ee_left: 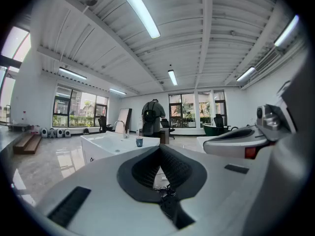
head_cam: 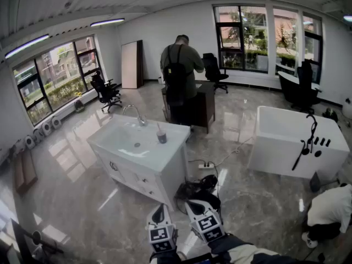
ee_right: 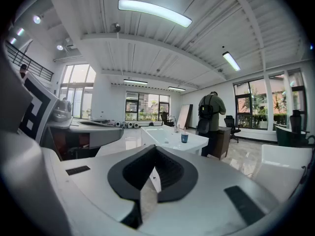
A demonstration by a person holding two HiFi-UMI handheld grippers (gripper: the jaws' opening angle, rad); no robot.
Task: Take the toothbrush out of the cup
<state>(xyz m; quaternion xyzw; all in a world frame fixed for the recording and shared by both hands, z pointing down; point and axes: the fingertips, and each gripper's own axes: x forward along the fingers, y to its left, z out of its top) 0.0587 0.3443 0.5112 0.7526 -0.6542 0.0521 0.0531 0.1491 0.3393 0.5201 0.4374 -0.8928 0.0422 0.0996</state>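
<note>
A small dark blue cup stands on the right rim of a white sink vanity across the room. A toothbrush sticks up out of it. The cup looks tiny and distant in the left gripper view. In the right gripper view the cup is just as small. My left gripper and right gripper are side by side at the bottom of the head view, well short of the vanity. The left gripper is shut with nothing in it. The right gripper is also shut and holds nothing.
A person with a backpack stands behind the vanity at a dark cabinet. A white bathtub sits at the right, and another person crouches at the bottom right. Cables and a power strip lie on the floor beside the vanity.
</note>
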